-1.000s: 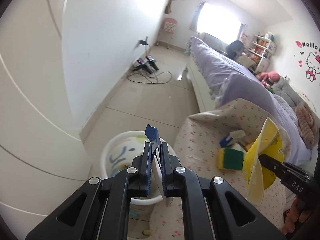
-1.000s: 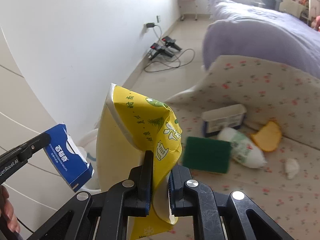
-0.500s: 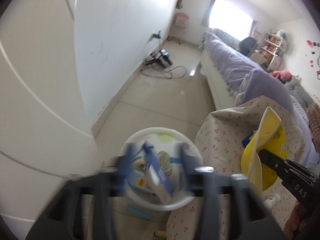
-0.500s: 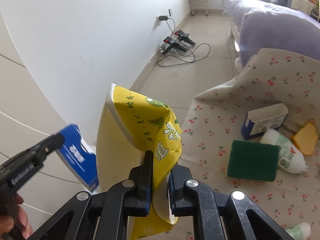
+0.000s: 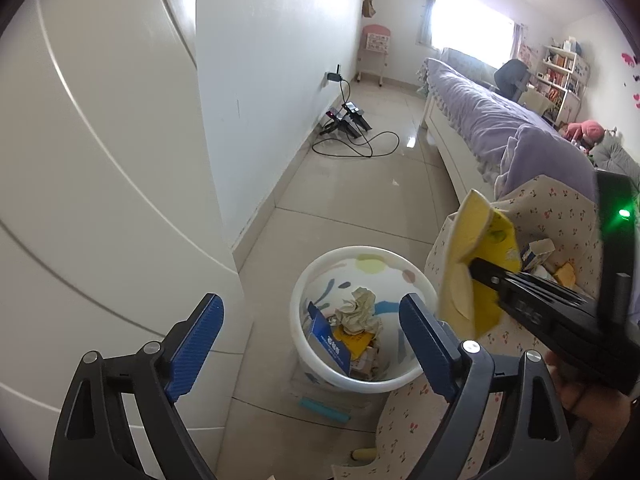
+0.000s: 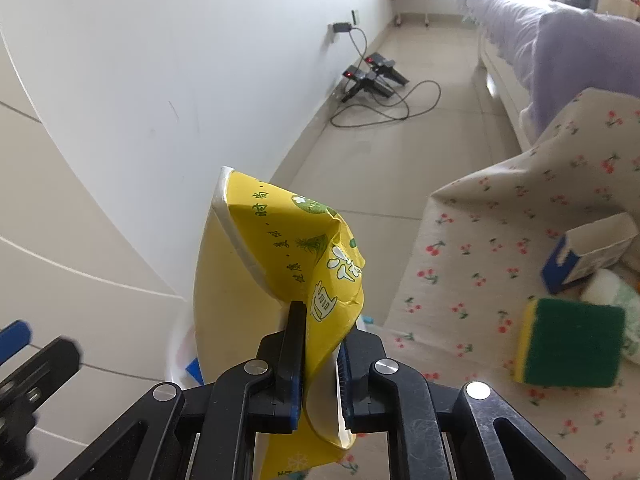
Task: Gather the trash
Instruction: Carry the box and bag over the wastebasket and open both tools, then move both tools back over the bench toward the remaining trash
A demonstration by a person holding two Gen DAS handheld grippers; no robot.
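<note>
Below the middle of the left wrist view we see a round white bin [image 5: 362, 384] standing on pale floor tiles [image 5: 352, 200], hemmed by a white door [image 5: 100, 160] at left and a cherry-print cloth [image 5: 560, 224] at right; open tile stretches toward the upper centre of the frame. Our left gripper [image 5: 312, 344] hangs over the bin, its ribbed blue pads [image 5: 196, 340] spread wide after just opening, with nothing between them. A blue carton [image 5: 330, 340] leans inside the bin, long axis slanting from upper left to lower right, beside crumpled paper [image 5: 358, 310].

At bottom centre of the right wrist view, our right gripper [image 6: 318, 354] is clamped tight on a crushed yellow paper cup [image 6: 280, 248]. The cup stands roughly upright in the frame, its white rolled rim toward the upper left, its printed wall creased and folded. In the left wrist view the cup sits just right of the bin's rim.

On the cloth at lower right lie a green-and-yellow sponge [image 6: 572, 348], rough on top, and a small open box [image 6: 592, 252].
</note>
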